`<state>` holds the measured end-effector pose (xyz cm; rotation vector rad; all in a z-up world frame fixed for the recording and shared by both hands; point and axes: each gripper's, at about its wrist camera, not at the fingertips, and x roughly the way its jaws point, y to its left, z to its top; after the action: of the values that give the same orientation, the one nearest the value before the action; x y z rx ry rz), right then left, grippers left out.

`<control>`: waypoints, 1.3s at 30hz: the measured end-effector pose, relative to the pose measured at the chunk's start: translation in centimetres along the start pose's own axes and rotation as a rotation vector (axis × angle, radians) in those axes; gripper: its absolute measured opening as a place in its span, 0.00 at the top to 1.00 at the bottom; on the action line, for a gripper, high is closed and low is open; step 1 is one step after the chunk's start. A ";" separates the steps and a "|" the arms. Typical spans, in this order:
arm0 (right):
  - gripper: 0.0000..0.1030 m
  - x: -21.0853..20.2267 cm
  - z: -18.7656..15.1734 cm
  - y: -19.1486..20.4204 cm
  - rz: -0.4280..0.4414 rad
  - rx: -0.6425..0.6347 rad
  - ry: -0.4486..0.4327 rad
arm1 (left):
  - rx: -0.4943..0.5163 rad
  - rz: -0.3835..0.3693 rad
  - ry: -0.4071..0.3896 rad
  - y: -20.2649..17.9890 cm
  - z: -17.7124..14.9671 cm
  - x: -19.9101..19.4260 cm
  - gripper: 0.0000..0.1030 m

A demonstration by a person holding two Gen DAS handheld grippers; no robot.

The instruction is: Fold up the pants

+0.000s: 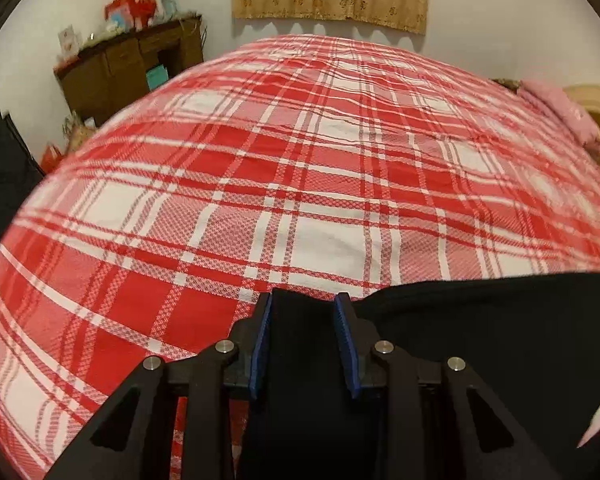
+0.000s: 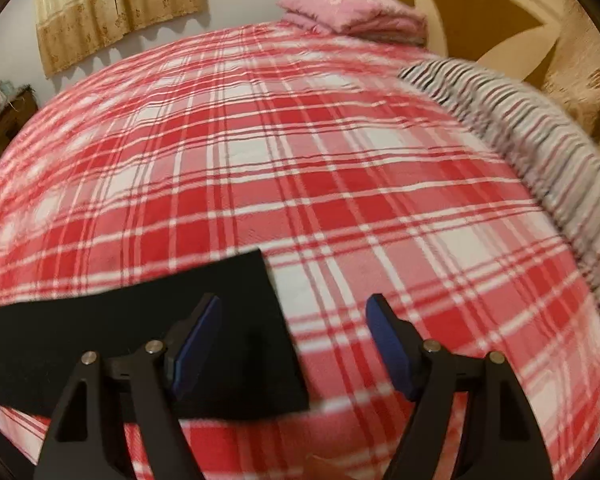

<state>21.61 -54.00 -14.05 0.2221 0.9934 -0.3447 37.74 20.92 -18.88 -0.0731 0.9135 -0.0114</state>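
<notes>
On the red checked bed (image 1: 228, 200), the left gripper (image 1: 304, 300) pinches the black pants (image 1: 480, 328). Only the right view shows the right gripper (image 2: 294, 304) spread wide and a striped blanket (image 2: 540, 136).

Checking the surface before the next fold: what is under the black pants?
The black pants lie on the red-and-white plaid bedspread, which shows all around them. Whatever is directly beneath the fabric is covered; the left tongs have pants fabric between them.
</notes>
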 end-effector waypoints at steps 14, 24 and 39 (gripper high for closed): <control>0.79 5.1 1.5 2.4 0.119 -0.069 0.088 | 0.075 0.024 -0.027 -1.2 0.1 -0.2 0.87; 0.90 -1.4 1.4 5.0 0.142 -0.184 -0.081 | 0.058 -0.025 -0.145 -0.7 0.4 -4.9 0.89; 0.92 -17.2 -6.8 0.1 0.331 -0.231 -0.520 | -0.030 -0.298 -0.455 2.8 -7.0 -15.1 0.90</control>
<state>7.75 -48.52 -3.05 0.0765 0.4635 0.0220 22.93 23.89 -11.36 -0.2294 0.4420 -0.2487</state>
